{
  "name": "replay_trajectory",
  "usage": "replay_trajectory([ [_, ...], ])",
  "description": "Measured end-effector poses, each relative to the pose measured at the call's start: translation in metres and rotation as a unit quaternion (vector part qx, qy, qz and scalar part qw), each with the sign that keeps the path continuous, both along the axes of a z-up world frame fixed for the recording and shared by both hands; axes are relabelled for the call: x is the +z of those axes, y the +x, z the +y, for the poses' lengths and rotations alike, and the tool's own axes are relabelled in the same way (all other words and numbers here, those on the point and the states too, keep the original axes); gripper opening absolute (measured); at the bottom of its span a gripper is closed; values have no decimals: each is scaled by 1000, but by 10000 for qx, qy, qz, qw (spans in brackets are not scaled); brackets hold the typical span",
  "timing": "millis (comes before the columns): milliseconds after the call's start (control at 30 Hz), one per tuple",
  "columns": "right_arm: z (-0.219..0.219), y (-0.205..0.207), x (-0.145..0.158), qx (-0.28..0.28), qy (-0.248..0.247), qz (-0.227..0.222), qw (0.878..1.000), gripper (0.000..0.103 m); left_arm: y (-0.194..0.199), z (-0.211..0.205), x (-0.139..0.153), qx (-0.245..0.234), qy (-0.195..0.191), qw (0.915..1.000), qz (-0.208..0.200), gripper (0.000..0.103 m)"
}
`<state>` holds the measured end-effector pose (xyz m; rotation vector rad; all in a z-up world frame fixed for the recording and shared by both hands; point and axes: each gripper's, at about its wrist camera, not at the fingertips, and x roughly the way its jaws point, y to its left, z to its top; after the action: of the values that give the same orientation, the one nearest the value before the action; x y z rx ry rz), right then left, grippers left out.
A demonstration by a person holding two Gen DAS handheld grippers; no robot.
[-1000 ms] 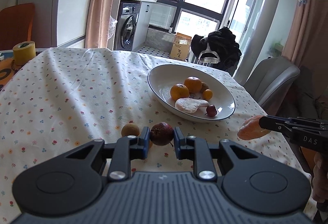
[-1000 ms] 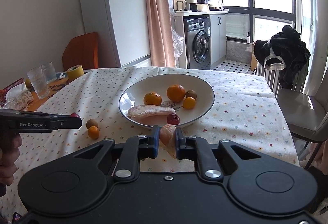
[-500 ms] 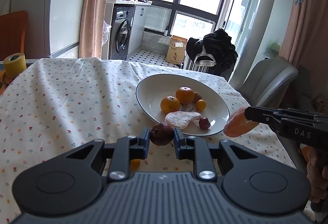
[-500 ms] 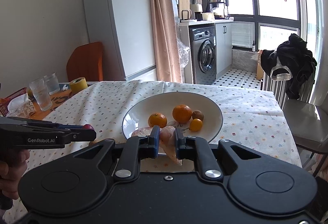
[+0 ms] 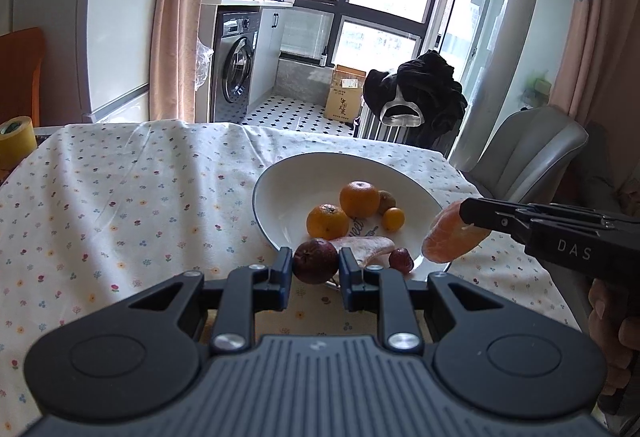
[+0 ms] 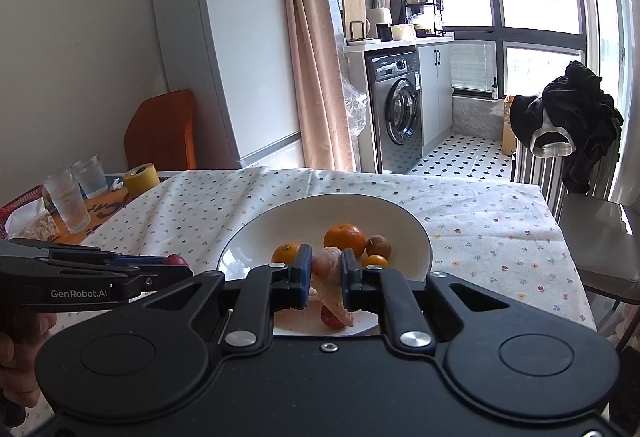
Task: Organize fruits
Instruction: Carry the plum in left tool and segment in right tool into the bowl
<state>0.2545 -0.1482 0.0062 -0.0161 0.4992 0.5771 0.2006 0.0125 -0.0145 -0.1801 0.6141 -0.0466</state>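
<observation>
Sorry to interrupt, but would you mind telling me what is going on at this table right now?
A person is gathering fruit into the white bowl on the flowered tablecloth. The left hand-held gripper is shut on a dark red fruit near the bowl's near rim. The right hand-held gripper is shut on a pale orange fruit segment over the bowl. Two oranges, some smaller fruits and another pale segment already lie inside.

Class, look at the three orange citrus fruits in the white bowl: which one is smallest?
The little yellow-orange one, beside the brown fruit. Both tangerines are clearly bigger and deeper orange.
</observation>
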Motion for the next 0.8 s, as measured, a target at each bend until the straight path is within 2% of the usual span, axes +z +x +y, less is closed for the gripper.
replay_trajectory([
  [367,4,26,-2,-142,56,-78,9999,13,23,-7,4,-14,99,9999,85,22],
  [500,8,34,-4,-43,37,22,10000,15,30,-9,4,-19,115,9999,118,22],
  [667,1,35,-4,-150,153,14,9998,32,41,-13,3,-54,111,9998,175,23],
  [800,-7,32,-4,-225,164,17,9996,37,51,-20,2,-162,107,9996,224,23],
])
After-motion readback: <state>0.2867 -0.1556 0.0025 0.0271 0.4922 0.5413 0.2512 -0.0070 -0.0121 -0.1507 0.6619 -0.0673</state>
